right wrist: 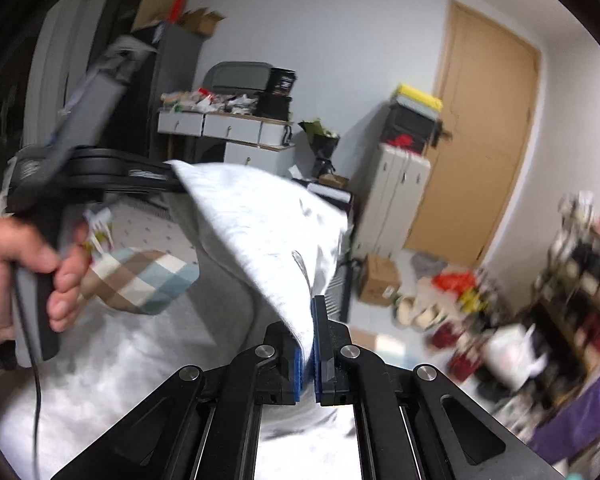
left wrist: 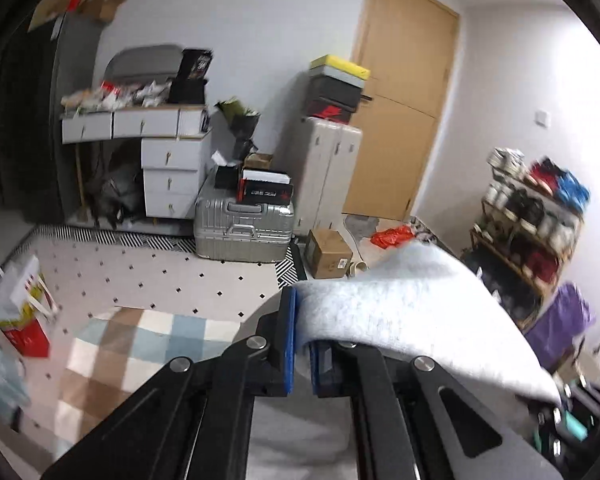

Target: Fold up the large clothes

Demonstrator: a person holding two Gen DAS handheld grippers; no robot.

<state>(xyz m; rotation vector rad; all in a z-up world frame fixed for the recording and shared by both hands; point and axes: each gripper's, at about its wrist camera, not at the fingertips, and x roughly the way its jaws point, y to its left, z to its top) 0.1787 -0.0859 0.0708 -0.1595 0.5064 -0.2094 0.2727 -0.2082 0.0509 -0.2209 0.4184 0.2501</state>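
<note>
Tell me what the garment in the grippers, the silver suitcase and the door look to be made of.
Garment: soft heathered light-grey knit, probably cotton jersey or fleece; matte, fuzzy, drapes limply. Suitcase: likely aluminium, possibly metallic plastic; ribbed shell, dull silver sheen. Door: wood or wood-look laminate; smooth, even tan, no clear grain.

Both wrist views face the door [left wrist: 400,96] — close over cloth.

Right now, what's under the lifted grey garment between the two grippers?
Under the grey garment, held by left gripper and right gripper, more grey fabric hangs, and the checked rug shows. Whatever lies beneath the hanging fabric is covered.
</note>
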